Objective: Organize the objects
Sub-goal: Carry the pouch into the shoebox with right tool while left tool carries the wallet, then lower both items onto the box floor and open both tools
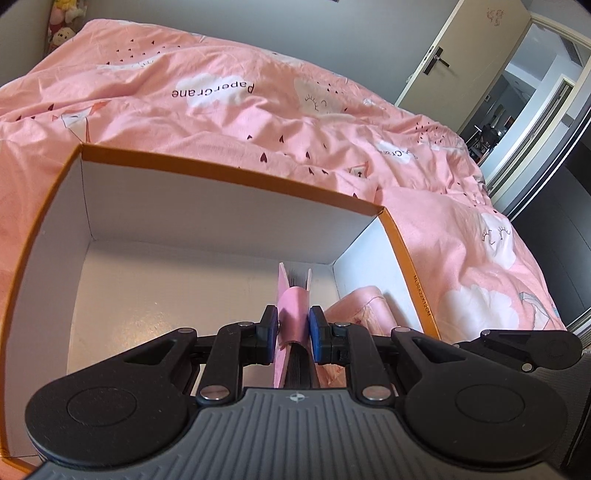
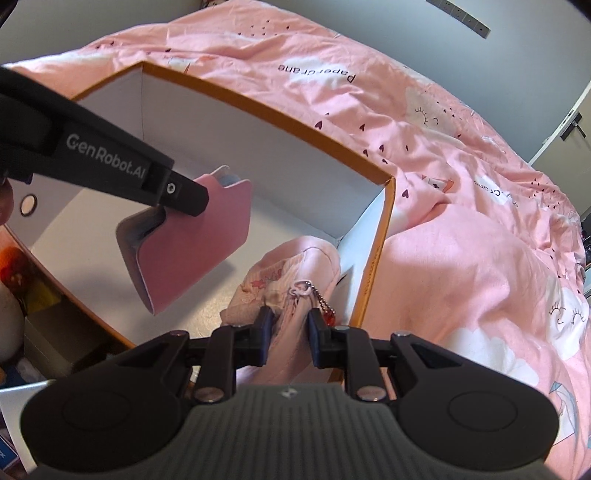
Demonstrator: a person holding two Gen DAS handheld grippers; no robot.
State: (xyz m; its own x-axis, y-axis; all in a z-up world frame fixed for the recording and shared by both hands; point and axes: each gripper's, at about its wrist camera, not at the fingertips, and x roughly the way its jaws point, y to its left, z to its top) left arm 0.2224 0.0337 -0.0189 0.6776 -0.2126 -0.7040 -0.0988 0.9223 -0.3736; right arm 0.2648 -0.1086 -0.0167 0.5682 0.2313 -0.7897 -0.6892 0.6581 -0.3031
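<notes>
An open box with an orange rim and white inner walls sits on the pink bed. My left gripper is shut on a pink notebook, held edge-up inside the box above its floor. From the right wrist camera the same notebook hangs from the left gripper's black fingers. My right gripper is shut on a pink patterned pouch with a ball chain and red charm, at the box's right inner corner. The pouch shows beside the notebook in the left wrist view.
A pink duvet with cloud prints covers the bed around the box. A door stands open at the far right. Plush toys sit at the far left corner. Boxes and clutter lie left of the orange box.
</notes>
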